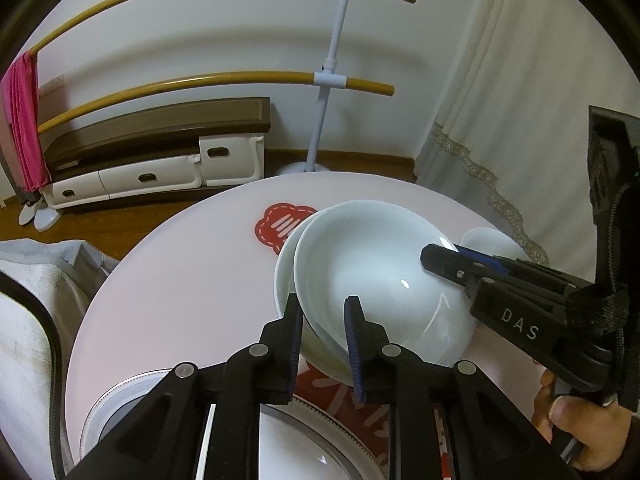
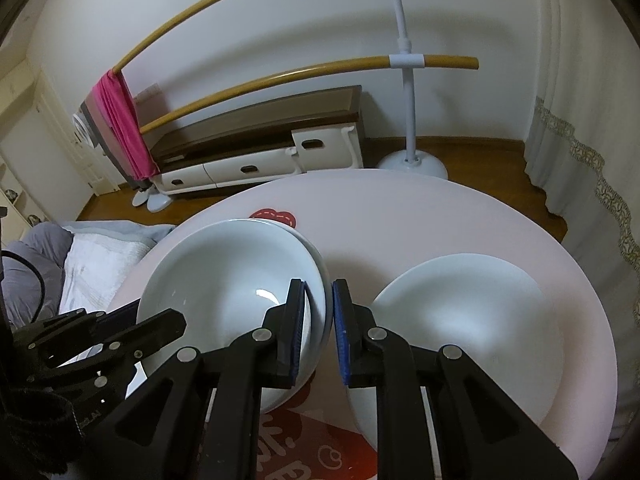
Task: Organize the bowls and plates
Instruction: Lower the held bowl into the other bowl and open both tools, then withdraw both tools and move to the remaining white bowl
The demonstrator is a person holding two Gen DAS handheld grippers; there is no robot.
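Two white bowls are nested, the inner bowl (image 1: 372,272) tilted inside the outer bowl (image 1: 285,276), above a round white table (image 1: 180,280). My left gripper (image 1: 322,304) straddles their near rim, one finger outside and one inside, pads against both. My right gripper (image 2: 318,286) clamps the opposite rim of the same bowls (image 2: 216,276), one finger inside and one outside. In the left wrist view it reaches in from the right, held by a person's hand (image 1: 580,420). A flat white plate (image 2: 468,320) lies on the table just right of the bowls.
Under the left gripper lie a patterned-rim plate (image 1: 320,440) and a grey-rimmed dish (image 1: 100,408). A red mat (image 2: 312,440) lies under the bowls. Bedding (image 2: 100,256) lies left of the table. A drying rack (image 1: 328,80) and a low cabinet (image 1: 160,152) stand behind.
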